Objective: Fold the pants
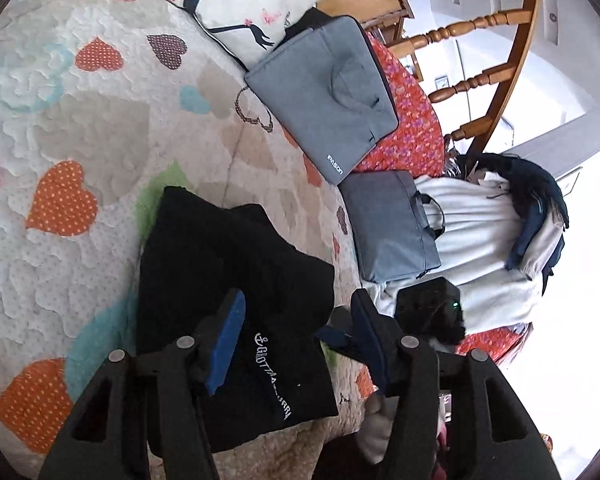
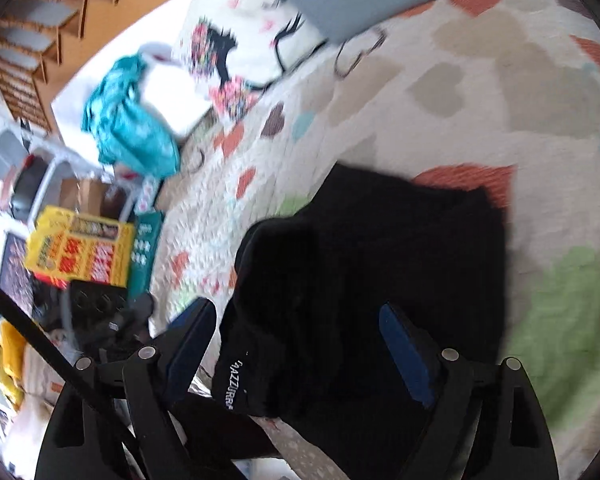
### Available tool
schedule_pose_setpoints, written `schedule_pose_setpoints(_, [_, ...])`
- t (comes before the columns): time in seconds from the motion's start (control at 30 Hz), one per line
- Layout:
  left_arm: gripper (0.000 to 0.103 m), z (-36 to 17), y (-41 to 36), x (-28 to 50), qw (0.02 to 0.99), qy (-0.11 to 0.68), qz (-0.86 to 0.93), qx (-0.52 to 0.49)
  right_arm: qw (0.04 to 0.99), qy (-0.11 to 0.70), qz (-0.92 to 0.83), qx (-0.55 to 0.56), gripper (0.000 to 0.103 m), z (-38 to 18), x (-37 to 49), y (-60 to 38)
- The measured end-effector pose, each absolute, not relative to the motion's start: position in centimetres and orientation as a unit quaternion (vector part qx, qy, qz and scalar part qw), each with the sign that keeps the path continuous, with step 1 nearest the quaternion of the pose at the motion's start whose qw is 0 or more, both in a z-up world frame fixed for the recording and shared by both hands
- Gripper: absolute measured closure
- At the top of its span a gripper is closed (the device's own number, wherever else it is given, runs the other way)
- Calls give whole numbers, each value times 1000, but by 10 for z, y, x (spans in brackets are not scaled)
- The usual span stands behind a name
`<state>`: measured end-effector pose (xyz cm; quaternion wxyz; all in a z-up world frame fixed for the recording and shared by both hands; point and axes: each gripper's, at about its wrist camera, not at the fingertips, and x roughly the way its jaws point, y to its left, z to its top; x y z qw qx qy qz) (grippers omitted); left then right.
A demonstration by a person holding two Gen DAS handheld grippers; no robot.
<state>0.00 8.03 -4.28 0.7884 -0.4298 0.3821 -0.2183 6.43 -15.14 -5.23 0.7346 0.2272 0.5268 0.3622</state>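
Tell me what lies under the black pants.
The black pants lie folded on the heart-patterned quilt; orange, green and teal patches show around their edges. Whatever sits directly beneath the fabric is covered.

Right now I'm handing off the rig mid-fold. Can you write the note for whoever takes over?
Left gripper: open, over the pants, gripping nothing.
Right gripper: open wide, pants edge between the jaws, pads not pressing.
Pants: black, bunched into a compact, rumpled pile on the quilt, near its front edge, white lettering up.
Done: looks folded at least once.
Left: probably square and flatten the pile.
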Motion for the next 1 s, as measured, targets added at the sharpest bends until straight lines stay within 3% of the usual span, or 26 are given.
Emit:
schedule_pose_setpoints(0.03, [49,-43,82,0,788,383,-216,-431,735,527,364,221,18,-55,63,-145])
schedule_pose_setpoints(0.1, [49,-45,85,1,788,385,-210,-432,737,532,367,195,42,-59,61,-124])
schedule_pose_setpoints(0.13, [49,-45,87,0,789,386,-204,-432,740,535,363,185,63,-59,59,-119])
schedule_pose_setpoints(0.17, [49,-45,90,0,791,386,-198,-432,737,535,367,188,75,-60,60,-119])
schedule_pose_setpoints(0.23, [48,-45,95,-2,792,382,-190,-436,744,520,368,202,79,-49,56,-127])
schedule_pose_setpoints(0.47, [45,-46,96,-5,793,379,-187,-438,768,480,340,253,81,-31,44,-195])
schedule_pose_setpoints(0.67, [45,-46,59,-2,797,401,-221,-395,776,508,276,255,79,-54,40,-240])
schedule_pose_setpoints(0.77, [45,-46,31,0,800,415,-243,-359,769,541,251,231,61,-73,42,-239])
schedule_pose_setpoints(1.0, [42,-74,-6,6,818,476,-206,-249,835,459,170,251,43,-40,42,-272])
